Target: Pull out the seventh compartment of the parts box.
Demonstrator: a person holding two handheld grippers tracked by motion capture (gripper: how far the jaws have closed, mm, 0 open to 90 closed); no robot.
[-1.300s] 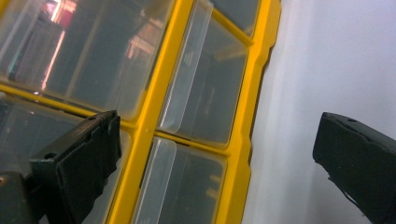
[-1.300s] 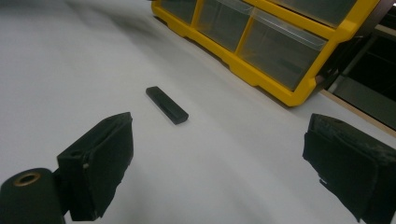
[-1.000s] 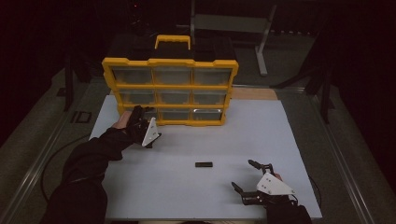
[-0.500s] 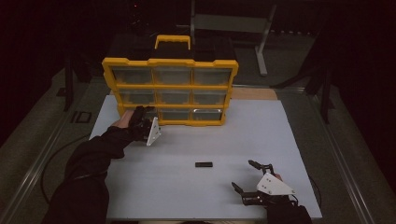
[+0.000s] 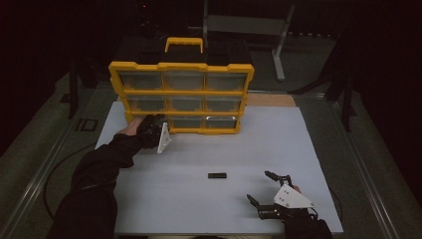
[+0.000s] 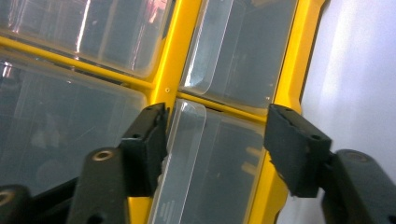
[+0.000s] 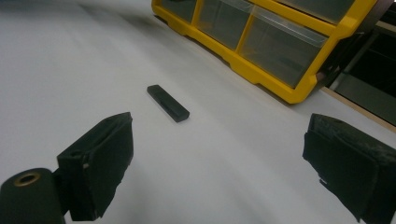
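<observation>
Left tongs (image 6: 212,140), arm outstretched, have just been closing around clear plastic drawer tab (image 6: 180,158) of yellow plastic organizer (image 5: 181,94), one pad touching. Right tongs (image 7: 219,163) spread, resting low over white desk (image 5: 239,149).

Much of the scene is dark or cropped. In the high view, the jaws of the left gripper (image 5: 149,130) are hidden behind the hand and its grey plate, against the lower left drawer of the yellow plastic organiser case with clear drawers (image 5: 181,94). The drawer contents are too dim and small to make out. In the left gripper view, the case (image 6: 163,88) runs past every edge, and reflections blur what lies behind the clear drawer fronts. The small flat black rectangular block (image 5: 217,175) is too small to identify. In the right gripper view, the case (image 7: 299,88) is cut off at the top edge.
</observation>
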